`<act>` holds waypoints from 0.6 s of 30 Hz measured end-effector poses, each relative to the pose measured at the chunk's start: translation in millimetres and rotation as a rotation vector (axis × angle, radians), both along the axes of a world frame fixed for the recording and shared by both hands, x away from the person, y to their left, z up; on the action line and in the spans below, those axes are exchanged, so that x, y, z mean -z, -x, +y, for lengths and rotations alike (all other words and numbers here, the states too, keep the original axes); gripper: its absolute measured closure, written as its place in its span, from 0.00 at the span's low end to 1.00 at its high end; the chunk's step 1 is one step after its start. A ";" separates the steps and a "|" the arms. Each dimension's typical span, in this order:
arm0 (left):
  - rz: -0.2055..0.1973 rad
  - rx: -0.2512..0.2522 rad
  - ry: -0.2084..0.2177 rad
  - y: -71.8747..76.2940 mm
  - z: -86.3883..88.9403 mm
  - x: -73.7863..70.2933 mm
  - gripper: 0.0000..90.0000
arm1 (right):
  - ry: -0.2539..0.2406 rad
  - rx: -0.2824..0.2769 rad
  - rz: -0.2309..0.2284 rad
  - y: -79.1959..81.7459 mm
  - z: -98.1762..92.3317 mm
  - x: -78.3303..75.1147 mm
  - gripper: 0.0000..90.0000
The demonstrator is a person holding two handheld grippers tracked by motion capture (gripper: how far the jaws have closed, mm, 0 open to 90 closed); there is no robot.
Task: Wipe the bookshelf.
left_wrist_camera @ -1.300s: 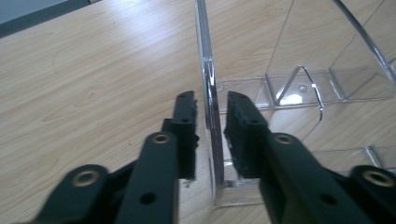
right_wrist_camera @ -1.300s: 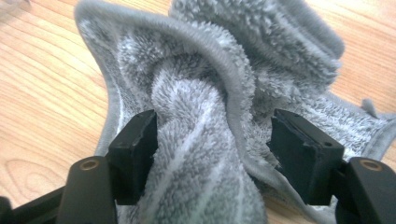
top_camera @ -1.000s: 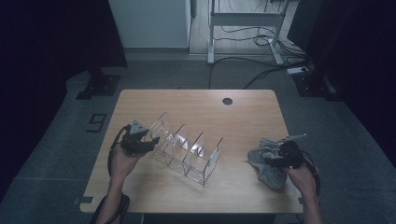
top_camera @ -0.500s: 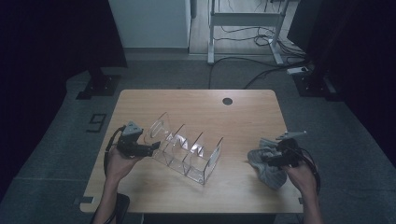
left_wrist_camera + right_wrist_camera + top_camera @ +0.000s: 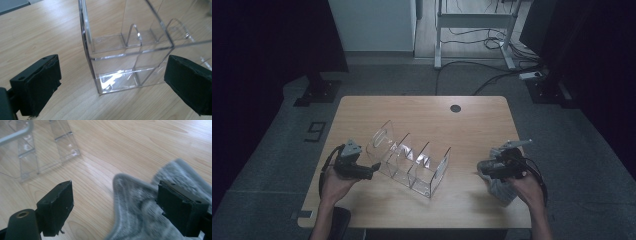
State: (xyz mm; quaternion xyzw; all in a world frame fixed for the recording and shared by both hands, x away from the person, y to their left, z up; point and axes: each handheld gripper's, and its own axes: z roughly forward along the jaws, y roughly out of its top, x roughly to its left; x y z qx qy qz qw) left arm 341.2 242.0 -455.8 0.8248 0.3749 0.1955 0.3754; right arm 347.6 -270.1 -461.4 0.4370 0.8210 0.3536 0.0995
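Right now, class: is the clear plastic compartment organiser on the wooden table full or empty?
Empty: the clear plastic compartment organiser shows only bare see-through dividers and wood grain through its floor.

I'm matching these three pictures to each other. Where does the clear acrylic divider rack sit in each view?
High view: the clear acrylic divider rack stands mid-table, slanting from upper left to lower right.
Left gripper view: its near end is centre frame, between the open jaws.
Right gripper view: its end is in the upper left corner.
Shared landmark: the light wooden table, with the rack standing on it.
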 end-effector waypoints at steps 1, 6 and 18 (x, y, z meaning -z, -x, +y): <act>0.003 -0.005 -0.004 -1.1 -0.7 2.3 0.01 | -0.002 -0.012 -0.001 -0.2 2.1 -0.3 0.15; 0.018 -0.021 -0.018 -7.7 -1.6 11.6 0.03 | -0.018 -0.055 0.018 -1.1 10.9 0.3 0.16; 0.043 -0.032 -0.008 -20.2 -0.8 18.9 0.03 | -0.050 -0.116 0.005 -4.7 31.7 -2.3 0.18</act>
